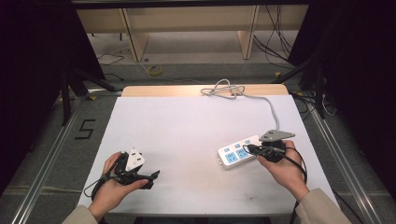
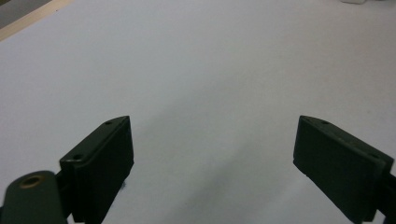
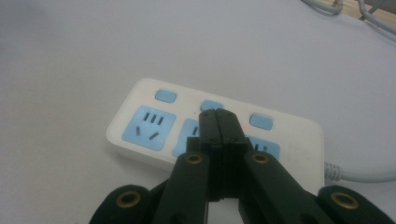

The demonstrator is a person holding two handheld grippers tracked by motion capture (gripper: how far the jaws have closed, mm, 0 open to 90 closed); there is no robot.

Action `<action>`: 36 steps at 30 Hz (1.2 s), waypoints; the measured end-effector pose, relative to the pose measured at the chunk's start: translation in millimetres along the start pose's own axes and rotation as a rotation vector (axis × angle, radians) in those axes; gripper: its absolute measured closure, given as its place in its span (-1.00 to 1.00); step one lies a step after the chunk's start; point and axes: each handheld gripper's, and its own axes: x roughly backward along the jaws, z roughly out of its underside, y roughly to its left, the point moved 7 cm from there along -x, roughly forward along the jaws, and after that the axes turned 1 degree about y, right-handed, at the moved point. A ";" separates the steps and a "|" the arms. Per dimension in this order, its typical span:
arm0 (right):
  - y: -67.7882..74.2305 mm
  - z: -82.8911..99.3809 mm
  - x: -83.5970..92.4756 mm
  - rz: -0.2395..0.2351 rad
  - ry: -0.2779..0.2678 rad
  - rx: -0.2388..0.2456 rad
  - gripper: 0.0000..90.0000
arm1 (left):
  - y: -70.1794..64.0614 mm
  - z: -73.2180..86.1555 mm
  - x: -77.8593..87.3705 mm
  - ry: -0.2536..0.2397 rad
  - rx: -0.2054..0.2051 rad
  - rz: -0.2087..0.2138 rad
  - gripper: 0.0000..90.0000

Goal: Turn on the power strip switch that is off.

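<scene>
Glossy white rounded power strip (image 3: 215,135) with matte blue sockets (image 3: 149,127)

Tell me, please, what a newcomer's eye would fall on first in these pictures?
Most striking is the white power strip with its blue sockets and switches, lying at the right of the white table; the right gripper hangs over its middle with jaws shut, nothing between them. Its grey cable runs back to a coil at the far edge. At the near left, the left gripper stands wide open over bare tabletop.
</scene>
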 end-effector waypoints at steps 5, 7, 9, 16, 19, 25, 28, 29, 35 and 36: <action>-1.0 -2.3 -3.3 0.001 0.005 -0.004 1.00 | 0.3 -0.2 0.2 -0.001 -0.001 -0.003 -0.74; -1.0 -2.7 -4.0 0.001 0.005 -0.006 1.00 | 0.1 -0.4 0.1 -0.005 0.005 -0.001 -0.74; -1.3 -3.9 -5.7 0.000 0.008 -0.005 1.00 | 0.3 -0.5 0.0 -0.005 0.002 -0.001 -0.73; -3.5 -6.6 -8.9 0.001 0.013 -0.007 1.00 | 0.1 -0.2 0.0 -0.002 0.001 -0.001 -0.73; -4.9 -8.1 -9.5 0.002 0.016 -0.010 1.00 | 0.0 -0.4 -0.1 -0.004 0.006 0.000 -0.73; -7.1 -9.8 -12.1 0.004 0.020 -0.013 1.00 | 0.3 -0.5 -0.2 -0.006 0.003 0.001 -0.73; -7.0 -10.9 -13.5 0.002 0.022 -0.009 1.00 | 0.0 -0.4 -0.2 -0.004 0.006 0.001 -0.73; -6.8 -11.5 -13.9 0.003 0.022 -0.009 1.00 | 0.3 -0.5 -0.1 -0.004 0.003 0.001 -0.73; -7.5 -13.1 -16.8 0.002 0.029 -0.008 1.00 | 0.0 -0.4 -0.2 -0.004 0.006 0.001 -0.73; -7.6 -13.2 -17.4 0.002 0.030 -0.008 1.00 | 0.0 -0.4 -0.3 -0.005 0.006 0.001 -0.73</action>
